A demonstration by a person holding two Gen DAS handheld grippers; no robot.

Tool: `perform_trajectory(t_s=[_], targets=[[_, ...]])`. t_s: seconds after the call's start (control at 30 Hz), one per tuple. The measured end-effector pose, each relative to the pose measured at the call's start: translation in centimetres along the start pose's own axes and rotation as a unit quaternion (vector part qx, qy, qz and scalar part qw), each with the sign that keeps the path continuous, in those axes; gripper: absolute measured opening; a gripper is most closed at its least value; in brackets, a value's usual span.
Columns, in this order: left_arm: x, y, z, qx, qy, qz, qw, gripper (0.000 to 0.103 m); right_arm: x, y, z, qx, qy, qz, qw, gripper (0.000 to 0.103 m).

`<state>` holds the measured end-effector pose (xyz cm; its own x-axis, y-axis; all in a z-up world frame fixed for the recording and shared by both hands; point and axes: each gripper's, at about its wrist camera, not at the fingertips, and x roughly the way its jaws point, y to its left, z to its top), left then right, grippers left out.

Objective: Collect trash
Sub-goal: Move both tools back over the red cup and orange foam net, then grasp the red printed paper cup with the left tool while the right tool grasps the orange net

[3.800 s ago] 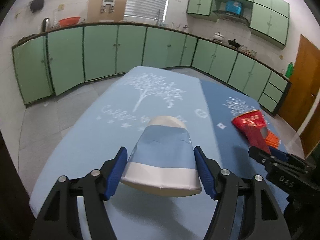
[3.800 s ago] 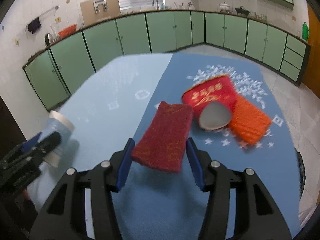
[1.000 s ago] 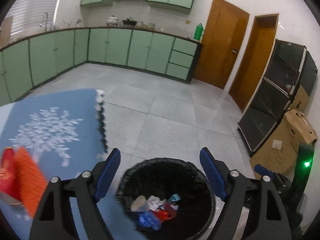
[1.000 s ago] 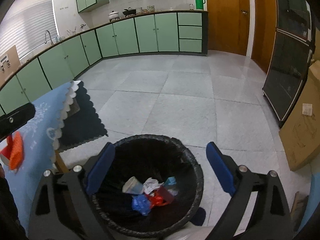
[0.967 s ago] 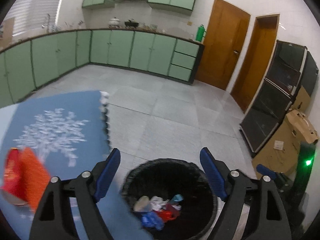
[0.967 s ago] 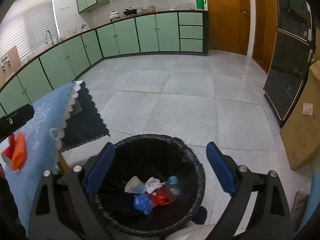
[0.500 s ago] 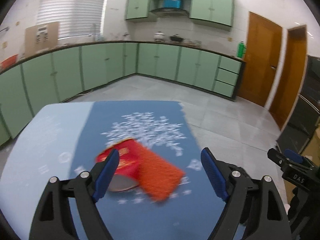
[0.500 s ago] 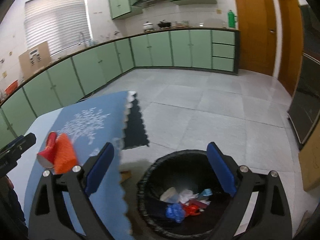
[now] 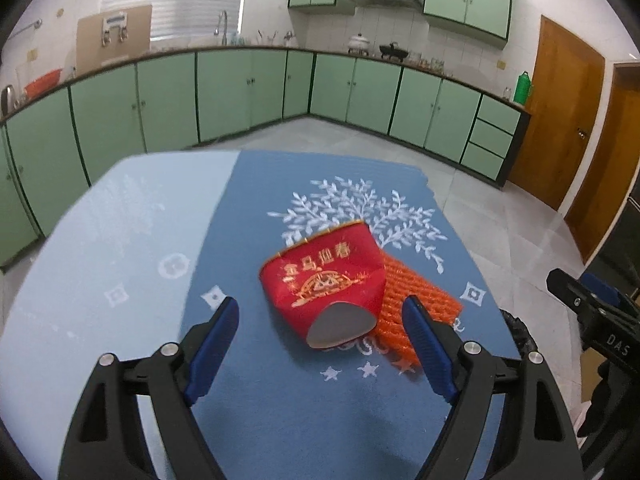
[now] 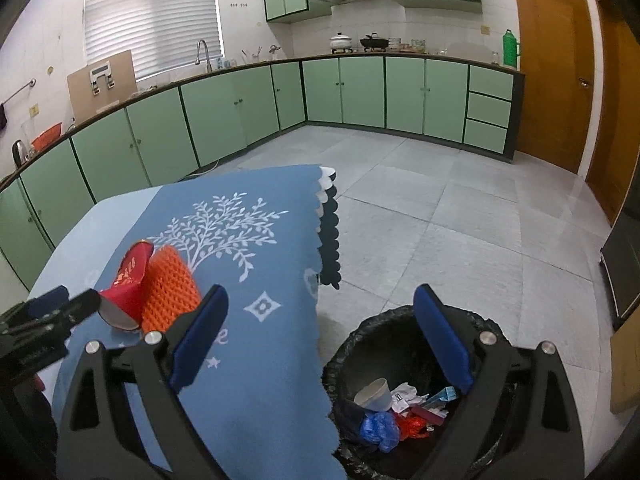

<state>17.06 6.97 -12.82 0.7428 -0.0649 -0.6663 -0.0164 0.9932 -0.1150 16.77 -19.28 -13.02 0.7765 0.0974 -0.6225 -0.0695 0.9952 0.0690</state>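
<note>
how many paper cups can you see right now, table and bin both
2. A red paper cup lies on its side on the blue tablecloth, against an orange scrubbing pad. A white paper cup sits in the black trash bin. More may be buried under the other trash.

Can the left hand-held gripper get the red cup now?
Probably yes: the left hand-held gripper is open, pointing at the red cup lying just ahead, with nothing between; the orange pad lies beside it.

Even indoor light, fisheye-curved edges, slight motion blur.
</note>
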Motion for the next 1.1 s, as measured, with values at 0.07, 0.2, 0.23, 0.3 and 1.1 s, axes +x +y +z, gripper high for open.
perform_trajectory(t_s=[0.07, 0.2, 0.23, 0.3, 1.1], targets=[[0.8, -0.3, 0.0, 0.000, 0.008, -0.001, 1.0000, 0.082, 0.4, 0.2, 0.0, -0.001, 0.004, 0.001, 1.000, 0.091], [2.3, -0.5, -0.1, -0.008, 0.022, 0.002, 0.9997, 0.082, 1.2, 0.4, 0.0, -0.007, 0.009, 0.003, 1.000, 0.091], [2.6, -0.4, 0.0, -0.009, 0.024, 0.002, 0.9997, 0.082, 1.4, 0.4, 0.1, -0.009, 0.010, 0.003, 1.000, 0.091], [3.2, -0.3, 0.1, -0.014, 0.029, 0.003, 0.9995, 0.082, 1.8, 0.7, 0.0, -0.011, 0.013, 0.003, 1.000, 0.091], [2.2, 4.5, 0.0, -0.068, 0.018, -0.008, 0.9975, 0.066, 4.1, 5.8, 0.0, -0.055, 0.044, 0.076, 0.995, 0.091]])
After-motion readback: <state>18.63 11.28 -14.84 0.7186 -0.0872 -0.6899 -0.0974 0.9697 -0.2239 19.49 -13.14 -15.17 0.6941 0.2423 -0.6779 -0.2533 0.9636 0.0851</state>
